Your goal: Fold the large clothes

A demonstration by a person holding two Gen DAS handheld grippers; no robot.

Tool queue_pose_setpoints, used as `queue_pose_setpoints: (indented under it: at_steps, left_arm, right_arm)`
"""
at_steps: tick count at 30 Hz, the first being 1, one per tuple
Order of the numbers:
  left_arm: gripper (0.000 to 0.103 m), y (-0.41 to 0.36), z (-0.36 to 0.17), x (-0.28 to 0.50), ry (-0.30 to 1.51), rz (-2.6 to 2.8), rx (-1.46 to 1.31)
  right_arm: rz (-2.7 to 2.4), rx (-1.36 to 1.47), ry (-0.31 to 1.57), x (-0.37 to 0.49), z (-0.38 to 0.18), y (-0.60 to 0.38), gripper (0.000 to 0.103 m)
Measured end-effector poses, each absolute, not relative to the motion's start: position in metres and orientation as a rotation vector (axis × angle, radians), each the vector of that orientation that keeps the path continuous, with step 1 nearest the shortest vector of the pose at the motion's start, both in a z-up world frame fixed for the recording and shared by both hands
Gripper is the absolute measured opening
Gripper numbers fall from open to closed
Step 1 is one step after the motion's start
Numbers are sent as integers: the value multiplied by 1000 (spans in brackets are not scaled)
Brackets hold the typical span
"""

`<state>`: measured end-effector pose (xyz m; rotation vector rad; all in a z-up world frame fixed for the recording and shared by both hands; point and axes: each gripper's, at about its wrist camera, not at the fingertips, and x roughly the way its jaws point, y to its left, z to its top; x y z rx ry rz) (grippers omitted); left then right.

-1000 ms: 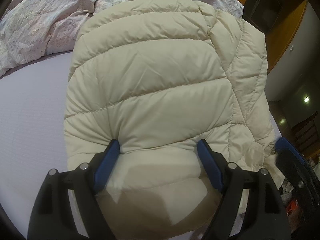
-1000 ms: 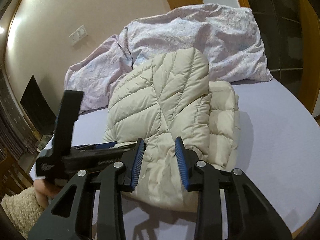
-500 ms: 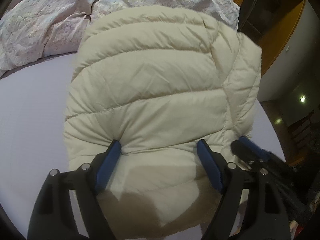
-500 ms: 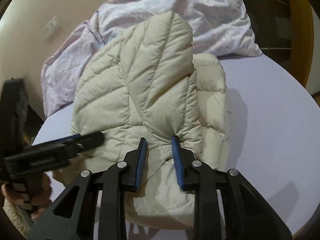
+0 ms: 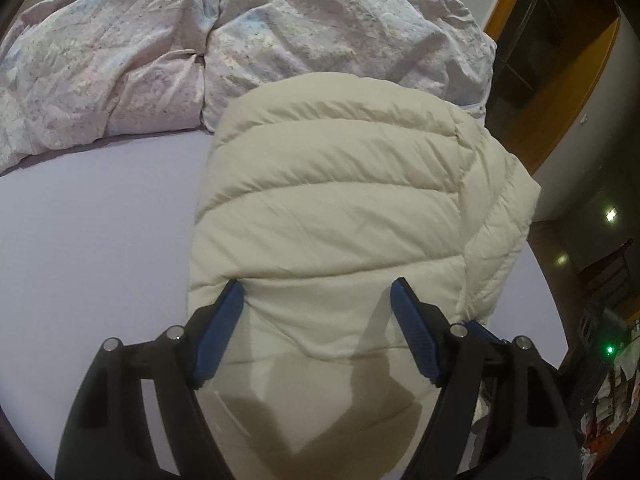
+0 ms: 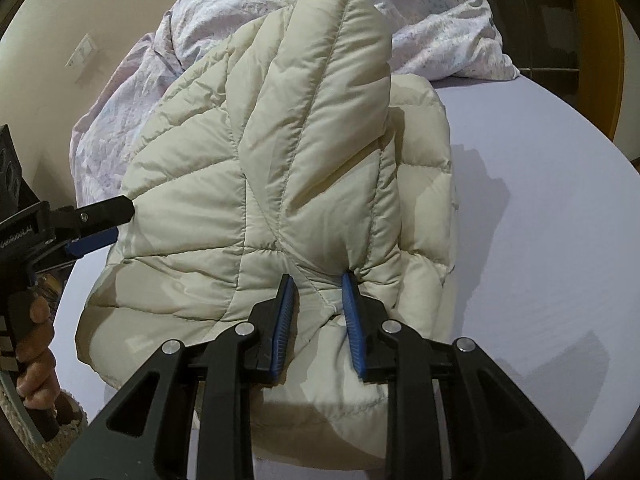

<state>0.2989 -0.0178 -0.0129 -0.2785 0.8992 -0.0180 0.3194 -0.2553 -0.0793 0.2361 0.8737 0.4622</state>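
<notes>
- A cream quilted jacket [image 5: 340, 216] is laid on a bed covered by a pale lilac sheet [image 5: 88, 248]; in the left wrist view it fills the centre and right of the frame.
- A crumpled floral duvet [image 5: 160, 52] is seen across the top of the left wrist view, with the far edge of the jacket touching it.
- The left claw [image 5: 316, 296] is shown at the lower centre of its own view, its blue pads [image 5: 218, 334] standing wide apart and pressed into the near, thick edge of the jacket on both sides; a bulky fold of padding is grasped between them.
- The right claw [image 6: 316, 286] is shown at the lower centre of the right wrist view. Its jaws have just been closing, and a narrow ridge of the jacket's quilted fabric is pinched between the blue pads [image 6: 352, 316].
- In the right wrist view the jacket [image 6: 280, 168] is seen doubled over, with an upper flap raised toward the top centre of the frame and a lower layer showing at its right.
- The left claw [image 6: 106, 226] is also seen at the left edge of the right wrist view, at the side edge of the jacket, and it is held by a hand [image 6: 38, 356] at the lower left.
</notes>
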Motion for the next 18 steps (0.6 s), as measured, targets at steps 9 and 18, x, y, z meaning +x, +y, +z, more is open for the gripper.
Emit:
queue_pose_setpoints:
  at_steps: [9, 18]
  left_arm:
    - [76, -21, -29, 309, 935, 29, -195]
    - [77, -28, -46, 318, 984, 50, -136]
  right_arm:
    - [461, 235, 880, 322, -81, -255, 25]
    - [432, 222, 871, 318, -75, -252, 25]
